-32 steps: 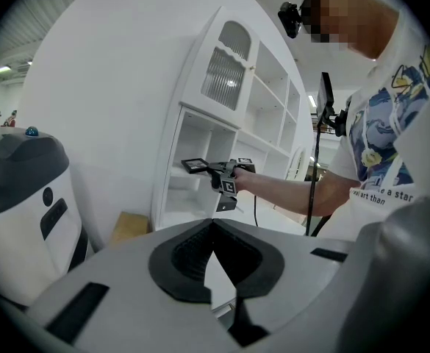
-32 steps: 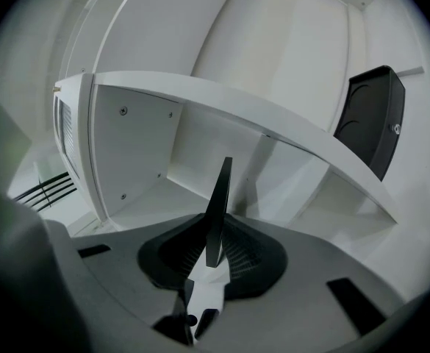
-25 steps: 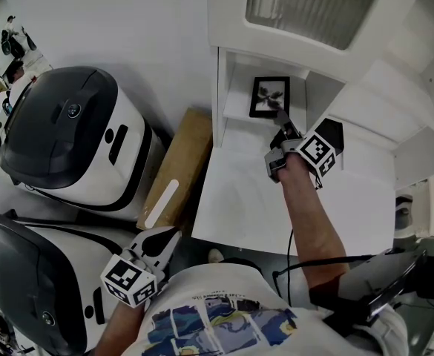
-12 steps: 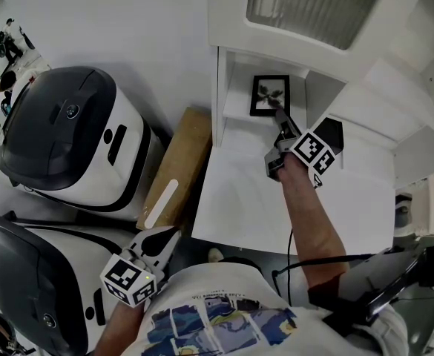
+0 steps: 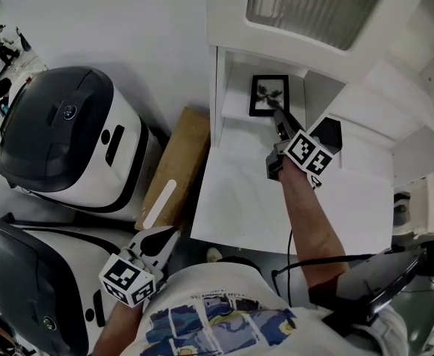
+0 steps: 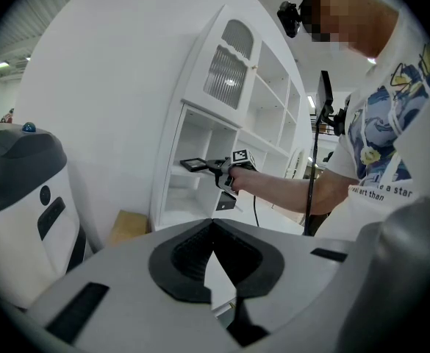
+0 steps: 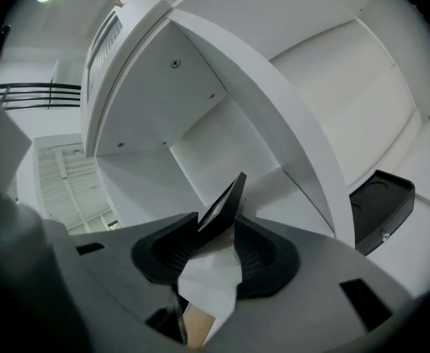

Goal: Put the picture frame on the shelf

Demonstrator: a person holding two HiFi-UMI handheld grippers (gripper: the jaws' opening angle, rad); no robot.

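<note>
The black picture frame [image 5: 268, 95] with a dark flower print lies in the upper compartment of the white shelf unit [image 5: 235, 104]. My right gripper [image 5: 280, 119] reaches into that compartment at the frame's near right corner. In the right gripper view the frame's corner [image 7: 226, 199] stands between the fingers of that gripper [image 7: 216, 226]; the jaws have just been opening and now stand apart round it. My left gripper [image 5: 165, 237] hangs low at the person's left side, jaws together and empty, also seen close up [image 6: 213, 225]. From there the frame [image 6: 192, 165] shows level with the shelf board.
Two large white machines with black lids [image 5: 68, 136] [image 5: 31, 288] stand at the left. A flat cardboard box [image 5: 176, 165] lies beside the shelf unit. A white countertop [image 5: 231, 191] spreads below the compartment. A glazed cabinet door [image 5: 306, 6] is above it.
The right gripper has rolled at the wrist, its marker cube tilting, and its jaws have spread. The frame stays in the compartment. The left gripper has not moved.
</note>
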